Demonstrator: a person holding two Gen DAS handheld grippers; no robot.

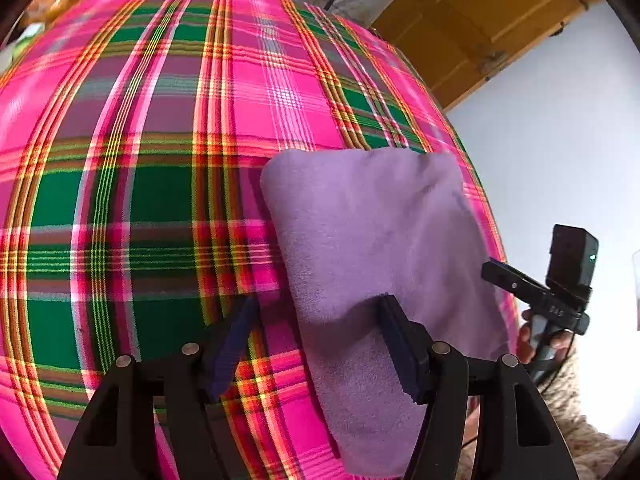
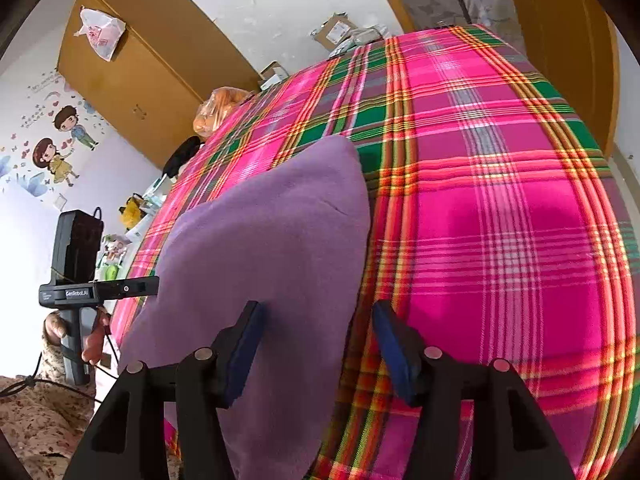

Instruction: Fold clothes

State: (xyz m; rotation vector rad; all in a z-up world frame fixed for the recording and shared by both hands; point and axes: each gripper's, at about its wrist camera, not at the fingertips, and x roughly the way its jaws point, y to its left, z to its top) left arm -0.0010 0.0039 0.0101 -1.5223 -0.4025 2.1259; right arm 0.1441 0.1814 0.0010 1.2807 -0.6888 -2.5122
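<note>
Left gripper jaws spread wide, gripping nothing; right gripper jaws likewise apart. Folded purple cloth lies flat under both, seemingly untouched. Plaid bedspread beneath, near bed's edge.

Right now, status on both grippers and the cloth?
Left hand-held gripper open. Right hand-held gripper open. Purple cloth folded on plaid bedcover. Nothing in the way.

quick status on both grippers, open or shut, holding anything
Left gripper: open, holding nothing, over an edge of the folded purple fleece cloth.
Right gripper: open, holding nothing, over the cloth's opposite edge.
</note>
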